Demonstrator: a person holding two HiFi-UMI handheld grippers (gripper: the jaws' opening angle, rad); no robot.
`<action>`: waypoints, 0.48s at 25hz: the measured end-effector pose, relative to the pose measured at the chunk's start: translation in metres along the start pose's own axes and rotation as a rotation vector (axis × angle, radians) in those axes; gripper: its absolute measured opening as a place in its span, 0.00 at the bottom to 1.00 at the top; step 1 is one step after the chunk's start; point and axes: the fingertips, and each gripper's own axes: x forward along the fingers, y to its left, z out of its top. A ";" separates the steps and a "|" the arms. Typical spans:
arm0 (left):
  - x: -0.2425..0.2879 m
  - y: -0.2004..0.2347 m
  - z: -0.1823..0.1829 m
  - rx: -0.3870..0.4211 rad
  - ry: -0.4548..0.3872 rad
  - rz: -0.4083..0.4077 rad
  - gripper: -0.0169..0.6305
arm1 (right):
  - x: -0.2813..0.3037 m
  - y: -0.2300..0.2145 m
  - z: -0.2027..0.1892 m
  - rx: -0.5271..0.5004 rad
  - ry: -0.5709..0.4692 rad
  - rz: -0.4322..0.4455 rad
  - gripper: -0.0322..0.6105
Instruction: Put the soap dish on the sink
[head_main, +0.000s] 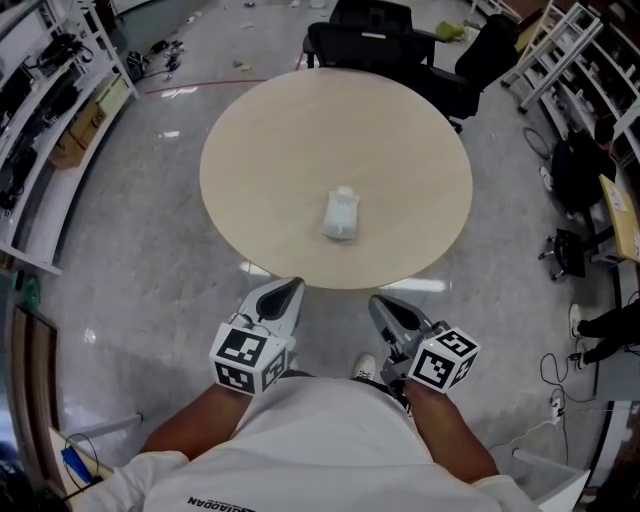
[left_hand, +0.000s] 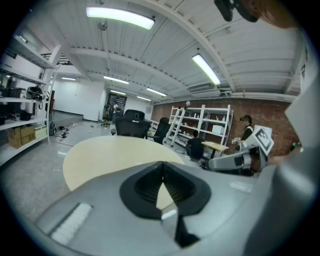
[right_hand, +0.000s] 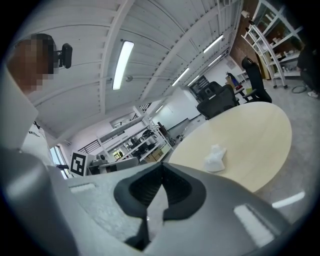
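A small white object (head_main: 341, 215), lumpy like a wrapped or bagged item, lies on the round beige table (head_main: 260, 150), a little towards the near edge. The right gripper view shows the same object (right_hand: 215, 157) on the tabletop ahead. My left gripper (head_main: 290, 285) and right gripper (head_main: 378, 300) are held side by side close to my body, just short of the table's near edge. Both are shut with nothing between the jaws, as seen along the left gripper (left_hand: 162, 162) and the right gripper (right_hand: 162, 164). The left gripper view does not show the white object.
Black office chairs (head_main: 370, 40) stand at the table's far side. White shelving (head_main: 50, 100) lines the left wall, and more racks (head_main: 560, 40) stand at the back right. A dark bag (head_main: 575, 165) and cables lie on the floor at the right. A person (left_hand: 195, 147) sits near distant shelves.
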 end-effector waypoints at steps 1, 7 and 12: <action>0.000 0.000 0.000 0.002 0.000 -0.001 0.04 | 0.000 0.000 -0.001 -0.001 -0.002 -0.001 0.05; -0.002 -0.008 0.000 0.017 -0.008 -0.020 0.04 | -0.005 -0.002 -0.007 0.012 -0.008 -0.016 0.05; -0.001 -0.010 0.000 0.014 -0.015 -0.023 0.04 | -0.006 0.000 -0.005 0.004 -0.017 -0.018 0.05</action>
